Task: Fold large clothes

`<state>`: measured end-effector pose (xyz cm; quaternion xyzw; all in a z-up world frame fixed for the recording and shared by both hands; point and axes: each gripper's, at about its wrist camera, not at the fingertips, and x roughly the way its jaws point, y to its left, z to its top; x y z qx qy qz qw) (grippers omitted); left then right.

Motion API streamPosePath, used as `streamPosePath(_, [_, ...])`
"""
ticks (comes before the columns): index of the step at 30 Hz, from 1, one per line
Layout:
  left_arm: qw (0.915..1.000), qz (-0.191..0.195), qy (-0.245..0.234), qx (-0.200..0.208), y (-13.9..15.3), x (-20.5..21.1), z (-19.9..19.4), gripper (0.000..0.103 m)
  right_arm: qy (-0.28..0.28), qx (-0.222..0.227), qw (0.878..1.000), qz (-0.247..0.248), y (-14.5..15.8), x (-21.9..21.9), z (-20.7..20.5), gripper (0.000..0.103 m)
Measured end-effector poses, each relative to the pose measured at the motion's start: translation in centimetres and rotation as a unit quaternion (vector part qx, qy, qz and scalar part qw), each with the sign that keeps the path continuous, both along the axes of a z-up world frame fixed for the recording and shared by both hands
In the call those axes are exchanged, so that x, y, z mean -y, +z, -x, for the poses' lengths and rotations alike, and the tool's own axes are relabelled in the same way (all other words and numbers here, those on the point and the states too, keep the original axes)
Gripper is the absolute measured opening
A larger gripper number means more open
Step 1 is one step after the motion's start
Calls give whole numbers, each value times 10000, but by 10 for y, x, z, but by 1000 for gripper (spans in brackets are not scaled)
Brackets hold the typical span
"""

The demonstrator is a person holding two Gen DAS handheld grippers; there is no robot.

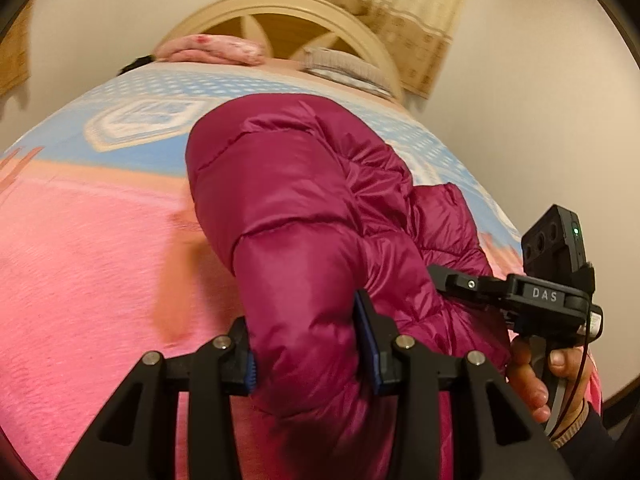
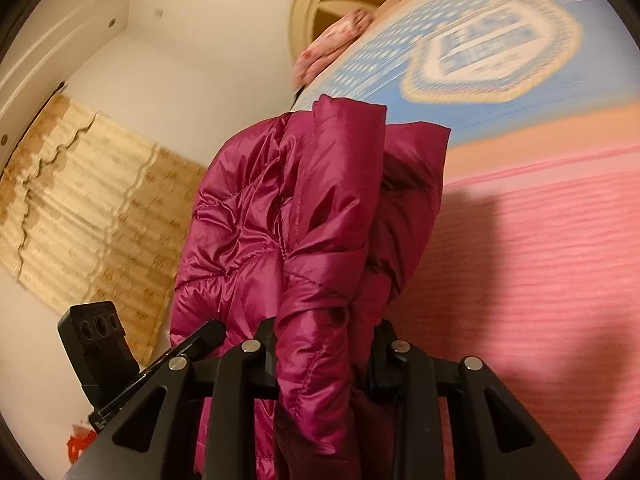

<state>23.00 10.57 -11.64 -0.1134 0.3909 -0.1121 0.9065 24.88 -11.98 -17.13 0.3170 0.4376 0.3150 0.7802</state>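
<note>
A shiny magenta puffer jacket [image 1: 304,184] hangs bunched above the bed, held up by both grippers. In the left wrist view my left gripper [image 1: 308,352] is shut on a thick padded fold of it, with blue pads pressing both sides. My right gripper [image 2: 324,360] is shut on another gathered fold of the jacket [image 2: 304,208], and its pads are buried in the fabric. A person's hand [image 1: 532,376] grips the right tool's handle at the lower right of the left wrist view, close beside the jacket. The jacket's lower part drops out of sight below both cameras.
Under the jacket lies a bed with a pink and blue blanket [image 1: 80,260]. A pink pillow [image 1: 212,50] and a grey folded cloth [image 1: 340,60] rest by the cream headboard [image 1: 280,4]. A beige curtain [image 2: 80,200] hangs on the white wall.
</note>
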Motion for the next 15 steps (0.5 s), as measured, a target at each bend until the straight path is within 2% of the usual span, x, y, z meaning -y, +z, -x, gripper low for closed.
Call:
streamPosePath(5, [9992,-98,383,-85,-17,-28,7,41,328,18,9994,89,-13,-65,-7,28])
streamPosePath(8, [9985,-85,496,-200,-31,-37,11,42,400,-66,9990,200,-25,-89,-9,28])
streamPosePath(10, [9980,-62,576,-235,-39,-41,15,46,375,-19,9988,326,-30,-95,-6,28])
streamPosePath(12, [9971,-74,696,-304,-46,-41,17,57,335,-38,9988,353,-35,-97,-5,28])
streamPosePath(15, [9963,-126,804,-292,-50,-44,25,65,299,-104,9982,507,-40,-98,-6,28])
